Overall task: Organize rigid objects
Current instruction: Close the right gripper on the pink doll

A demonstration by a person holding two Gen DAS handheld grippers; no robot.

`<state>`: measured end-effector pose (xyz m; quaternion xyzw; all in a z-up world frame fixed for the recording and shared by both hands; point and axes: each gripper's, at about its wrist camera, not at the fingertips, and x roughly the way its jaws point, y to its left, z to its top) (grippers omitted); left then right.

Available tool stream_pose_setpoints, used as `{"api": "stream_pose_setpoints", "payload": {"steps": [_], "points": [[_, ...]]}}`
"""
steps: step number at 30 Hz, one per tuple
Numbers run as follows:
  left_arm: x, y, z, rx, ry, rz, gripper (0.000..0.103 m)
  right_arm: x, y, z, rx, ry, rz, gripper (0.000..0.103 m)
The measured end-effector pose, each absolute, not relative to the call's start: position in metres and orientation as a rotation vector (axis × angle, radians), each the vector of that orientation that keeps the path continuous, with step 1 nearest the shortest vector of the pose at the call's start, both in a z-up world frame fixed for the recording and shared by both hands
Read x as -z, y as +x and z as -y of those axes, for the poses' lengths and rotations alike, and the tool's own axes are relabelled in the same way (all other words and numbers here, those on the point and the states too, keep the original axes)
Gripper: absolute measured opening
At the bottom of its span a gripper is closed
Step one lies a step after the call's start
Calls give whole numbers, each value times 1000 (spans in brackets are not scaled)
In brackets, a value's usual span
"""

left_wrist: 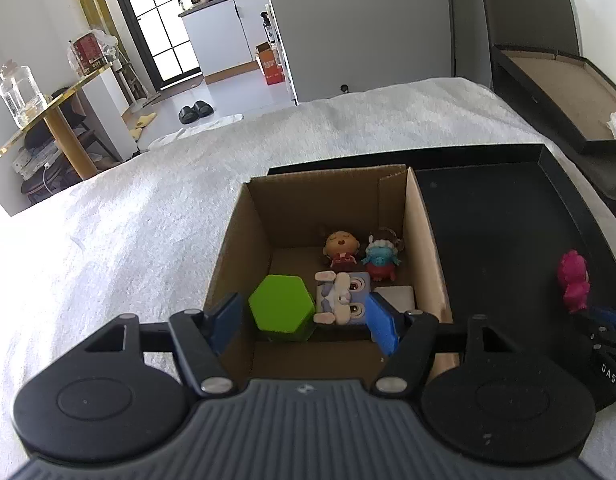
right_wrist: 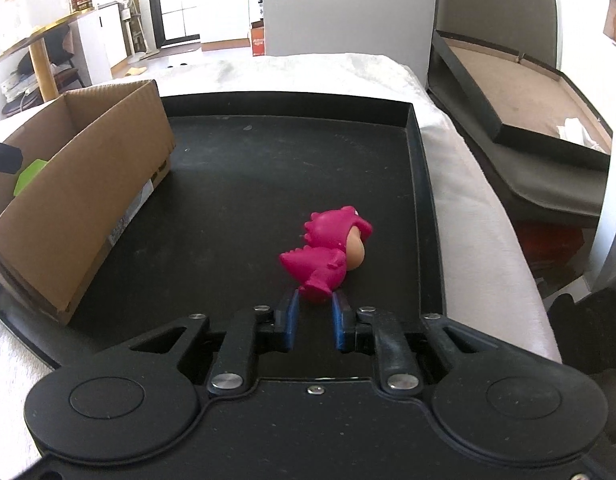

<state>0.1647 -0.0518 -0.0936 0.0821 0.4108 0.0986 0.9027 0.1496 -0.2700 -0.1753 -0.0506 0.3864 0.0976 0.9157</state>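
An open cardboard box [left_wrist: 424, 240] stands on a black tray [left_wrist: 504, 236]. In it lie a green hexagonal block [left_wrist: 281, 306], a rabbit figure [left_wrist: 342, 300], a brown-haired doll [left_wrist: 342, 248], a blue-faced doll [left_wrist: 380, 260] and a white block [left_wrist: 396, 294]. My left gripper [left_wrist: 303, 318] hovers open and empty over the box's near side. A pink dinosaur figure [right_wrist: 328, 246] lies on the tray [right_wrist: 243, 192]; it also shows in the left wrist view [left_wrist: 574, 282]. My right gripper [right_wrist: 315, 312] is shut on the figure's lower end. The box [right_wrist: 87, 184] is to its left.
The tray sits on a white towel [left_wrist: 147, 220] over a bed. A black box lid [right_wrist: 520, 92] with a brown inside leans at the right. A room with a gold table [left_wrist: 39, 120] and kitchen counter lies beyond.
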Motion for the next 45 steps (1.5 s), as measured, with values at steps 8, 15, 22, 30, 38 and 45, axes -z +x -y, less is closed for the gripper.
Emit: {"api": "stream_pose_setpoints", "payload": {"steps": [8, 15, 22, 30, 38, 45], "points": [[92, 166, 49, -218, 168, -845, 67, 176, 156, 271, -174, -31, -765, 58], [90, 169, 52, -223, 170, -837, 67, 185, 164, 267, -203, -4, -773, 66], [90, 172, 69, -179, 188, -831, 67, 188, 165, 262, -230, 16, -754, 76], [96, 174, 91, -162, 258, -813, 67, 189, 173, 258, -228, 53, -756, 76], [104, 182, 98, -185, 298, -826, 67, 194, 185, 260, -175, 63, -768, 76], [110, 186, 108, -213, 343, -824, 67, 193, 183, 263, -139, -6, -767, 39]]}}
